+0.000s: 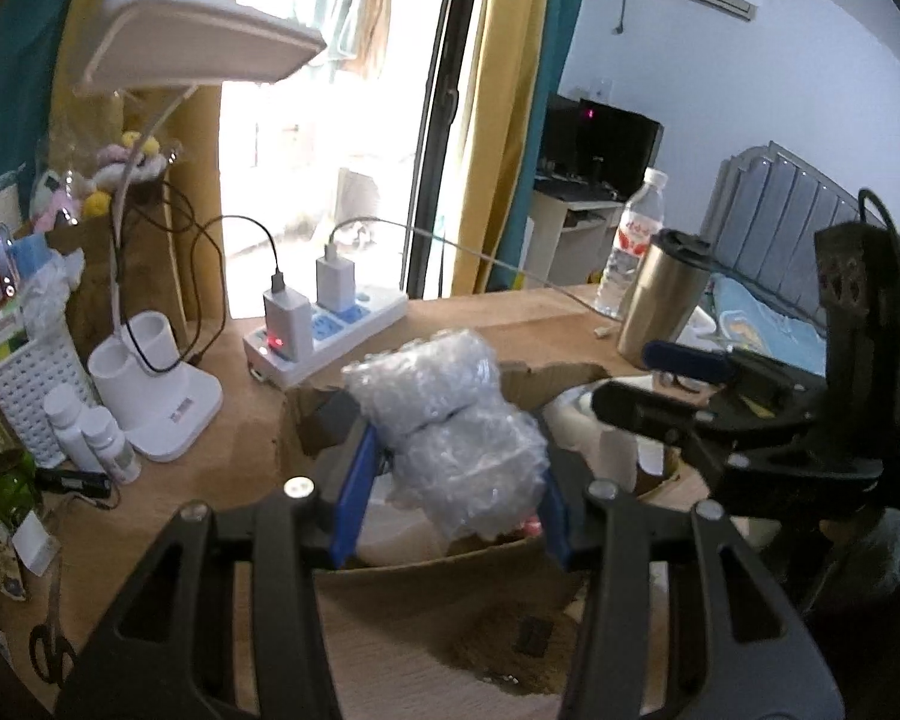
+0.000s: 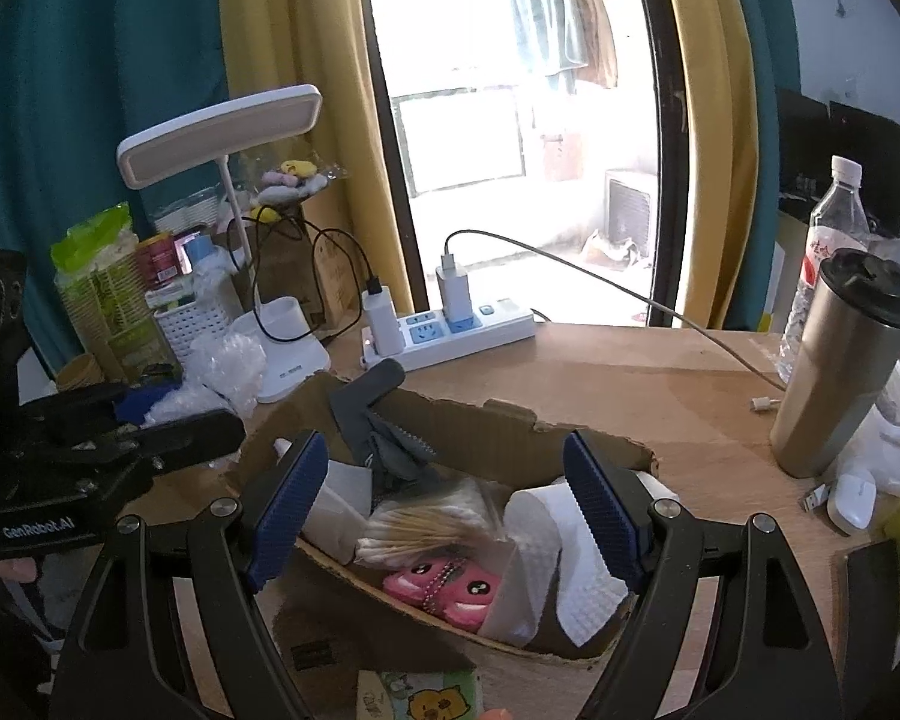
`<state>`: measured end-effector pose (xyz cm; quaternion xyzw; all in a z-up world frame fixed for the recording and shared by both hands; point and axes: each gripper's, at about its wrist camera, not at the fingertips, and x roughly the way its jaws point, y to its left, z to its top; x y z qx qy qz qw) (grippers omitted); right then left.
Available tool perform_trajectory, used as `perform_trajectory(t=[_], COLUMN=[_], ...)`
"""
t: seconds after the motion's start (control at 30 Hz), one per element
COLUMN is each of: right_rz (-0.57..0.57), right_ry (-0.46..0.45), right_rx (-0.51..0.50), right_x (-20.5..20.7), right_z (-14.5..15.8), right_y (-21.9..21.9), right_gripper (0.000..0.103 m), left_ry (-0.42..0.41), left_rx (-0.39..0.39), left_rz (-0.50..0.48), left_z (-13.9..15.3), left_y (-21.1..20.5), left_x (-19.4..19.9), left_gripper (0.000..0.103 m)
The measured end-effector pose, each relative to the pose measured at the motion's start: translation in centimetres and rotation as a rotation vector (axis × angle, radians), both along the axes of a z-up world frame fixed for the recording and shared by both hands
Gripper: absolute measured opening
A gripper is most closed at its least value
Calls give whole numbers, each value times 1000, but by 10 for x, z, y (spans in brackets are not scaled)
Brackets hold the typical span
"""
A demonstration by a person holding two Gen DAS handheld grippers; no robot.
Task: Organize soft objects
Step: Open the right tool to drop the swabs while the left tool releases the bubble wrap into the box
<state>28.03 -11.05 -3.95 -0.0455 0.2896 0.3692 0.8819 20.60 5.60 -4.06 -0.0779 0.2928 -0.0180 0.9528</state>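
My left gripper [image 1: 450,480] is shut on a wad of clear bubble wrap [image 1: 450,426] and holds it over the open cardboard box [image 1: 426,564]. In the right wrist view the same wad [image 2: 222,369] shows at the left, in the left gripper [image 2: 168,414]. My right gripper [image 2: 444,498] is open and empty above the box [image 2: 510,420]. The box holds white tissue [image 2: 546,546], a bag of cotton swabs [image 2: 426,525], a pink plush item [image 2: 450,591] and a grey tool [image 2: 372,414]. The right gripper [image 1: 648,378] shows at the right in the left wrist view.
On the wooden desk [image 2: 630,372] stand a white lamp [image 1: 168,396], a power strip with chargers [image 2: 450,324], a steel tumbler [image 2: 840,360], a water bottle [image 2: 828,240], a white basket [image 1: 30,396] and small bottles [image 1: 96,438]. Scissors [image 1: 48,642] lie front left. A tissue pack [image 2: 420,696] lies in front.
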Motion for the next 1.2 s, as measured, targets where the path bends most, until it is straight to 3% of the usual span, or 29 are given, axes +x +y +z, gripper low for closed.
perform_trajectory(t=[0.47,0.63,0.7,0.73,1.2], right_rz=[-32,-44,-49,-50,-43], right_ry=[35,41,45,46,14], right_rx=[-38,-48,-50,-52,-49], right_x=[25,29,30,30,0], right_z=[-18,-21,-22,-23,-9], right_y=[3,1,1,1,-3], right_gripper=[83,83,83,83,83], left_ry=[76,108,101,94,51], left_rx=[-38,-33,-28,-30,-32], left_rz=[-30,-24,-14,-9,13], left_z=[-32,-41,-41,-40,-21], left_y=[6,4,4,4,6], left_x=[42,54,53,52,21], left_gripper=[49,58,83,85,86])
